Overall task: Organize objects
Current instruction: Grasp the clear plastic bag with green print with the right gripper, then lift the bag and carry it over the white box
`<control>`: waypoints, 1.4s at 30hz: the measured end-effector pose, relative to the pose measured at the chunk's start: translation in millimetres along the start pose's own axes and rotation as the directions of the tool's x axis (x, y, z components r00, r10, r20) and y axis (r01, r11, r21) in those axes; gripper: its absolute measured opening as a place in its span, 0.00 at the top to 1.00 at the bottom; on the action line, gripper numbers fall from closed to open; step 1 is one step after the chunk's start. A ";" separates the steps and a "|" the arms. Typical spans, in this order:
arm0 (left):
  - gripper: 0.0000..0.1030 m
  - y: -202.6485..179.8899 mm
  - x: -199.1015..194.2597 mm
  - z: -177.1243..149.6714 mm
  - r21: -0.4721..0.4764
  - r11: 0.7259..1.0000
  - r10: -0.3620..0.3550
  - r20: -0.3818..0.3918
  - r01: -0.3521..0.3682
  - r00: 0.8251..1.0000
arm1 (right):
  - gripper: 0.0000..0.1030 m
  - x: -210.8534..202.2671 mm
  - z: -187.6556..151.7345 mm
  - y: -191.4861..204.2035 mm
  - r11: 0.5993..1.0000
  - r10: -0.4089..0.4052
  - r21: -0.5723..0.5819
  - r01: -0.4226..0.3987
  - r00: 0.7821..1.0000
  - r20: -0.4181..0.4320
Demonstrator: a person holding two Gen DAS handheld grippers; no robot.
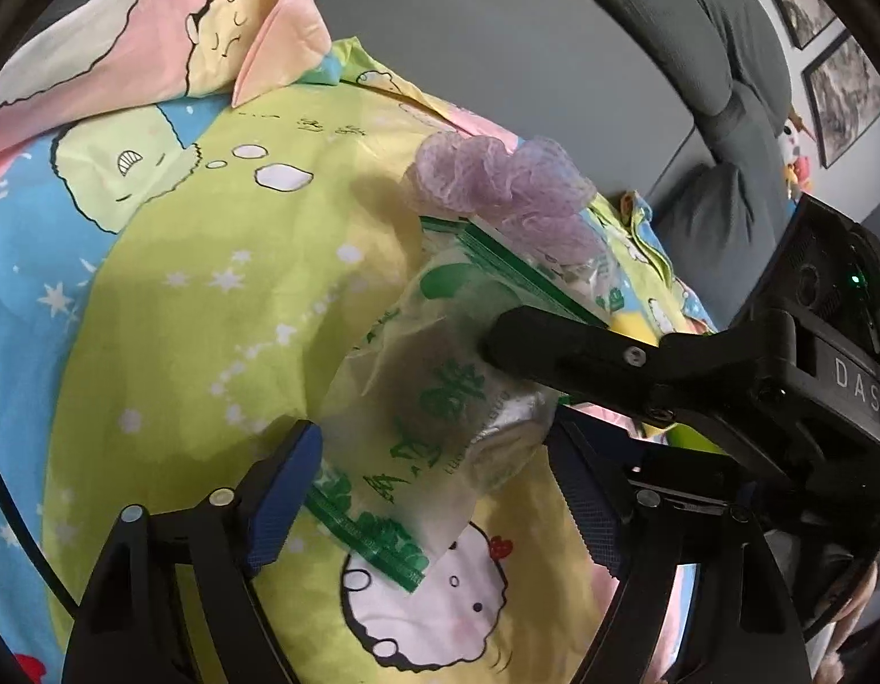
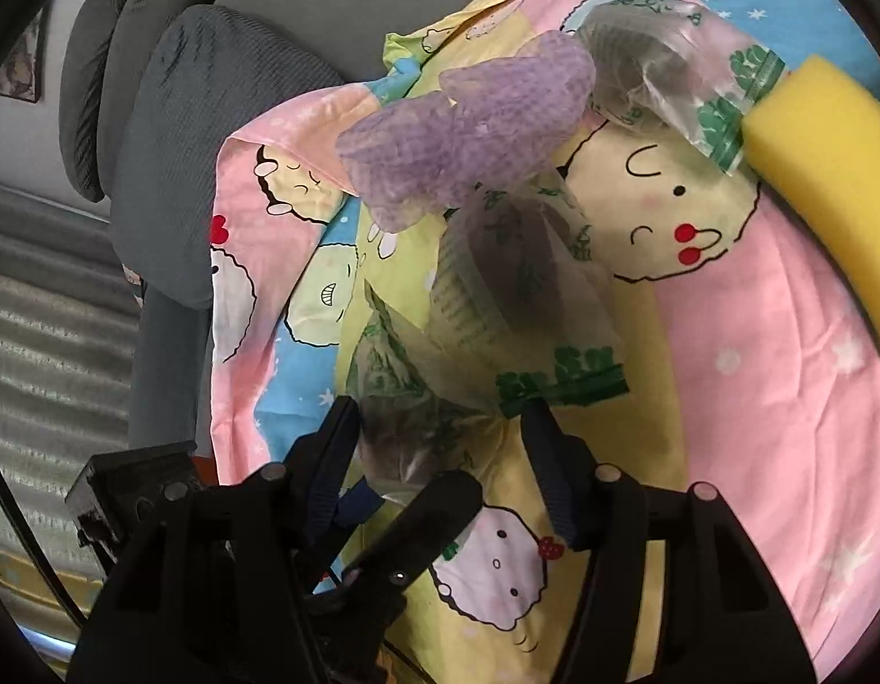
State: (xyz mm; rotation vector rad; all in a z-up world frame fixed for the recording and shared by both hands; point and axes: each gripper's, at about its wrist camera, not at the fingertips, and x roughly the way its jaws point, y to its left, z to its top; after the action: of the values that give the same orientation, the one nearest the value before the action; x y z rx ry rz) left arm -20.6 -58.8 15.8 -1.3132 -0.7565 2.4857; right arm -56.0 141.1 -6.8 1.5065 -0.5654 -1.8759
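- The clear zip bag carries green printed characters and a green zip strip on its mouth; the characters are too bent and blurred to read.
- On the body of the right gripper, seen in the left wrist view, the white letters "DAS" are readable, and the rest is cut by the edge of the view.
- A cartoon bedsheet in green, pink and blue covers the surface, with round smiling figures and small stars; some small handwriting-like marks near its top fold cannot be read.
- The bag lies crumpled on the sheet, between the blue pads of the left gripper; whether the pads press on it I cannot tell.
- In the right wrist view the same bag lies between the right gripper's fingers; whether they pinch it I cannot tell.
- A purple mesh bath puff lies at the far end of the bag, touching it.
- A second clear bag lies beyond the puff, and a yellow sponge is just beside that bag at the right.
- The sheet ends at the left in the right wrist view, where a grey cushion stands close; the pink area at the right is open.
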 end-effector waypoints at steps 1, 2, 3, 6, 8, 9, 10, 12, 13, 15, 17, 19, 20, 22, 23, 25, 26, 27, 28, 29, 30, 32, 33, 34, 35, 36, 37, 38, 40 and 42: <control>0.34 -1.4 0.5 -0.8 0.004 1.000 -0.002 -0.003 0.002 1.000 | 0.43 1.9 0.3 1.0 1.000 0.007 -0.002 -0.007 1.000 -0.002; 0.37 -3.2 0.9 -1.8 0.007 1.000 -0.001 -0.006 0.001 1.000 | 0.43 3.7 -0.4 1.1 1.000 0.021 0.000 -0.021 1.000 -0.008; 0.39 -5.2 1.3 -2.6 0.013 1.000 0.007 -0.007 -0.007 1.000 | 0.43 5.9 -1.4 1.5 1.000 0.016 -0.001 -0.016 1.000 -0.014; 0.44 -12.0 0.8 -5.7 0.034 0.999 0.024 -0.001 -0.024 1.000 | 0.48 6.7 -2.9 4.4 1.000 0.009 -0.024 -0.009 1.000 -0.006; 0.47 -16.7 -0.5 -6.5 0.038 0.999 0.022 0.003 -0.022 1.000 | 0.48 4.2 -3.8 8.1 0.999 0.006 -0.044 -0.006 1.000 0.002; 0.47 -19.8 -1.4 -7.0 0.043 0.999 0.022 0.005 -0.022 1.000 | 0.48 2.2 -4.7 10.2 0.998 -0.004 -0.059 0.004 1.000 0.010; 0.48 -23.1 -2.3 -7.8 0.051 0.998 0.023 0.009 -0.023 1.000 | 0.48 -0.4 -5.5 12.4 0.997 -0.011 -0.074 0.013 1.000 0.019; 0.48 -31.4 -4.2 -9.0 0.075 0.997 0.027 0.016 -0.028 1.000 | 0.49 -8.5 -9.3 14.6 0.995 -0.018 -0.092 0.021 0.999 0.036; 0.48 -36.0 -5.6 -9.4 0.087 0.995 0.035 0.022 -0.037 0.999 | 0.49 -12.1 -10.8 14.8 0.995 -0.014 -0.094 0.018 0.999 0.042; 0.48 -45.0 -10.1 -10.7 0.110 0.993 0.040 0.038 -0.044 0.998 | 0.49 -19.4 -13.0 14.9 0.995 -0.007 -0.096 0.012 0.998 0.060; 0.48 -53.7 -15.9 -11.3 0.128 0.991 0.033 0.058 -0.041 0.998 | 0.49 -29.8 -14.7 14.7 0.995 0.013 -0.101 -0.005 0.997 0.080; 0.48 -60.3 -19.5 -11.2 0.137 0.990 0.024 0.070 -0.034 0.997 | 0.49 -40.5 -16.3 15.2 0.994 0.032 -0.107 -0.021 0.994 0.102; 0.48 -64.2 -21.9 -11.2 0.139 0.990 0.016 0.075 -0.027 0.997 | 0.49 -47.5 -17.8 15.2 0.993 0.041 -0.113 -0.027 0.993 0.115; 0.48 -69.0 -24.5 -11.2 0.145 0.989 0.007 0.081 -0.019 0.997 | 0.49 -56.7 -20.3 16.2 0.992 0.048 -0.122 -0.032 0.990 0.131; 0.48 -71.7 -26.1 -11.6 0.148 0.989 0.003 0.085 -0.016 0.996 | 0.49 -61.3 -21.9 16.4 0.991 0.052 -0.127 -0.034 0.989 0.140; 0.48 -78.3 -28.5 -12.0 0.158 0.987 -0.001 0.098 -0.015 0.995 | 0.49 -69.5 -24.4 16.4 0.990 0.061 -0.133 -0.041 0.987 0.152; 0.48 -81.8 -29.7 -12.4 0.162 0.987 -0.003 0.103 -0.014 0.995 | 0.49 -73.6 -25.5 15.7 0.990 0.068 -0.135 -0.046 0.985 0.158; 0.48 -85.1 -30.6 -12.6 0.164 0.986 -0.005 0.109 -0.013 0.994 | 0.49 -77.9 -26.5 15.3 0.989 0.073 -0.136 -0.050 0.983 0.166; 0.48 -88.4 -31.6 -12.5 0.164 0.986 -0.006 0.118 -0.013 0.993 | 0.49 -82.0 -27.2 15.1 0.989 0.073 -0.141 -0.049 0.982 0.175; 0.48 -91.2 -32.5 -12.4 0.167 0.986 -0.007 0.124 -0.014 0.992 | 0.49 -86.5 -27.9 15.9 0.988 0.074 -0.149 -0.046 0.979 0.188; 0.48 -94.3 -33.8 -12.7 0.172 0.985 -0.007 0.131 -0.016 0.991 | 0.49 -89.3 -28.6 16.1 0.987 0.076 -0.152 -0.046 0.978 0.196; 0.48 -99.8 -35.9 -13.0 0.184 0.983 -0.010 0.144 -0.017 0.990 | 0.49 -95.4 -28.8 16.5 0.987 0.087 -0.152 -0.056 0.974 0.208; 0.48 -102.7 -37.0 -13.5 0.191 0.981 -0.013 0.148 -0.015 0.989 | 0.49 -99.1 -29.3 15.9 0.986 0.095 -0.151 -0.064 0.972 0.213; 0.48 -104.9 -37.7 -14.0 0.195 0.981 -0.017 0.150 -0.012 0.988 | 0.49 -101.7 -29.3 15.7 0.986 0.100 -0.152 -0.067 0.971 0.217; 0.48 -107.2 -38.3 -14.2 0.198 0.980 -0.023 0.153 -0.008 0.988 | 0.49 -105.0 -29.9 15.8 0.985 0.101 -0.156 -0.067 0.970 0.223; 0.48 -109.7 -39.3 -14.9 0.201 0.980 -0.027 0.156 -0.005 0.987 | 0.49 -108.1 -30.3 16.3 0.985 0.101 -0.163 -0.064 0.968 0.229; 0.48 -111.9 -40.0 -15.3 0.204 0.979 -0.031 0.160 -0.003 0.987 | 0.49 -111.3 -30.7 16.7 0.984 0.100 -0.169 -0.061 0.967 0.235; 0.48 -114.8 -40.8 -15.4 0.209 0.978 -0.036 0.166 0.001 0.985 | 0.49 -113.5 -31.0 16.8 0.983 0.101 -0.172 -0.060 0.965 0.241; 0.48 -118.8 -42.0 -16.7 0.213 0.977 -0.045 0.172 0.007 0.984 | 0.49 -120.0 -32.2 16.4 0.982 0.105 -0.176 -0.061 0.961 0.256; 0.48 -123.4 -42.4 -17.4 0.217 0.976 -0.054 0.177 0.014 0.983 | 0.49 -125.1 -33.9 16.2 0.982 0.105 -0.181 -0.058 0.958 0.266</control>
State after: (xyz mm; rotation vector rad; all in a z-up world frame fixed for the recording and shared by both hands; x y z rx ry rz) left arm 13.4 32.6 104.2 -1.0019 -0.5220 2.5990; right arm -4.5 222.3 81.6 1.1036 -0.5655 -2.0274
